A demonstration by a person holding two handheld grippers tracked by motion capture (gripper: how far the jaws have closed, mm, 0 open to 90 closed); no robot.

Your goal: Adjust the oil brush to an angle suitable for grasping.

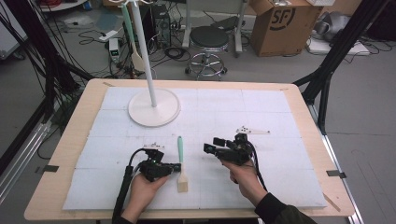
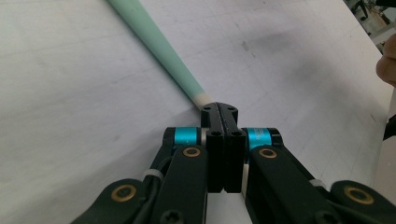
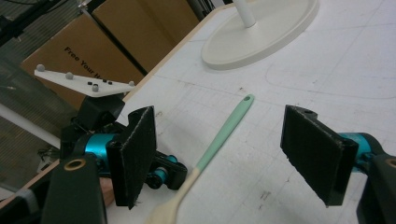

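1. Near the table's front edge, the left gripper [image 1: 176, 166] sits with its jaws pressed fully together and nothing between them; in the left gripper view its closed tip [image 2: 219, 112] lies right at the spot where the spatula's green handle meets the pale wooden neck, though whether it touches I cannot tell.
2. The spatula [image 1: 180, 161] lies flat on the white mat [image 1: 261, 116], mint-green handle pointing away from the person, wooden blade toward them (it sits between the two grippers).
3. The right gripper [image 1: 208, 148] is held just to the spatula's right, its jaws spread wide and empty; in the right gripper view the spatula [image 3: 219, 140] runs up between the two padded jaws, clear of both.
4. Farther back stands a white stand [image 1: 153, 106] with a round base and thin pole.
5. Beyond the table, a cardboard box [image 1: 285, 25] carries a black "SF" logo; in the right gripper view another box [image 3: 79, 56] reads "Free Your H…" (the rest is hidden).
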